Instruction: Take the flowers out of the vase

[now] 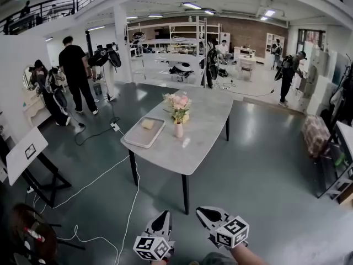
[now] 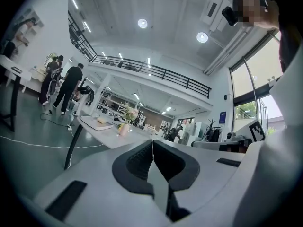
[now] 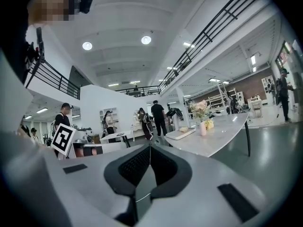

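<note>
A small pink vase (image 1: 178,129) with pink and cream flowers (image 1: 178,104) stands near the middle of a grey table (image 1: 193,148). It also shows far off as the vase (image 2: 124,129) in the left gripper view and the vase (image 3: 203,128) in the right gripper view. My left gripper (image 1: 160,223) and right gripper (image 1: 208,216) are low at the front, well short of the table. Both are shut with nothing between the jaws: the left gripper (image 2: 152,143) and the right gripper (image 3: 150,148) show their pads pressed together.
A grey tray (image 1: 144,132) with a yellowish block on it lies on the table left of the vase. White cables (image 1: 105,175) run across the floor by the table's left legs. A stand with a white board (image 1: 25,153) is at left. Several people stand around the hall.
</note>
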Demonstrator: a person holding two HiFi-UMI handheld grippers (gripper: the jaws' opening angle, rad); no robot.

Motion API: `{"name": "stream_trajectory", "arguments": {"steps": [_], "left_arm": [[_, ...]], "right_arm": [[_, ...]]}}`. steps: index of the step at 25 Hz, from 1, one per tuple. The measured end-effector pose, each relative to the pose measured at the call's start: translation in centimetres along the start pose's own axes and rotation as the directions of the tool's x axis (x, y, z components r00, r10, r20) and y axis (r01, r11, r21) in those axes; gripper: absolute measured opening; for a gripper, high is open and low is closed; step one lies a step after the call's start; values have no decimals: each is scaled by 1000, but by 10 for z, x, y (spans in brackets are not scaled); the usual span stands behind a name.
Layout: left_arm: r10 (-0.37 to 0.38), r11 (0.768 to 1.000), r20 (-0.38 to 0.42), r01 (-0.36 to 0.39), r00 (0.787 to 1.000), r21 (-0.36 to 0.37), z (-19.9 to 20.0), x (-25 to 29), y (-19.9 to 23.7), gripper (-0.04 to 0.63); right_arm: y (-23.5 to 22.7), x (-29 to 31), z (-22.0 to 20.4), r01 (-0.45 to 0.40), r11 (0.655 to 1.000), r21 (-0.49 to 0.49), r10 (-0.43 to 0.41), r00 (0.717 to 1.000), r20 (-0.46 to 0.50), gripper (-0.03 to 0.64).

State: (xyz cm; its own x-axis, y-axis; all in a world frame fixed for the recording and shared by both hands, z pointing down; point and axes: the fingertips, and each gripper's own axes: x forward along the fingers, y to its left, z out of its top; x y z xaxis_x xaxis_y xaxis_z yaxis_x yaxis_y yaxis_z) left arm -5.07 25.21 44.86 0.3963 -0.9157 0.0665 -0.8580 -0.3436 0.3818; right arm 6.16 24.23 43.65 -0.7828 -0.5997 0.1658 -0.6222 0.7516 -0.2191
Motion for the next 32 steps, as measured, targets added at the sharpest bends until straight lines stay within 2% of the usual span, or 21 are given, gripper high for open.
{"name": "stream_trajectory", "arguments": {"steps": [7, 12, 22, 32], "left_arm": [[-24, 1000, -29, 24, 999, -14, -7, 31, 7, 17], [-5, 1000, -36, 5, 999, -11, -2, 67, 38, 17], [10, 1000, -72, -10, 997, -4, 15, 170, 89, 17], [28, 999, -109, -30, 994, -21, 26, 257, 127, 17]], "right_arm": [[-25, 18, -4, 10, 1000, 21, -10, 1000, -27, 21], [-54, 58, -3, -5, 999, 34, 6, 999, -35, 21], [-131, 149, 17, -38, 997, 64, 41, 997, -61, 21], [-208, 207, 35, -38, 993, 110, 47, 996, -82, 21]]}}
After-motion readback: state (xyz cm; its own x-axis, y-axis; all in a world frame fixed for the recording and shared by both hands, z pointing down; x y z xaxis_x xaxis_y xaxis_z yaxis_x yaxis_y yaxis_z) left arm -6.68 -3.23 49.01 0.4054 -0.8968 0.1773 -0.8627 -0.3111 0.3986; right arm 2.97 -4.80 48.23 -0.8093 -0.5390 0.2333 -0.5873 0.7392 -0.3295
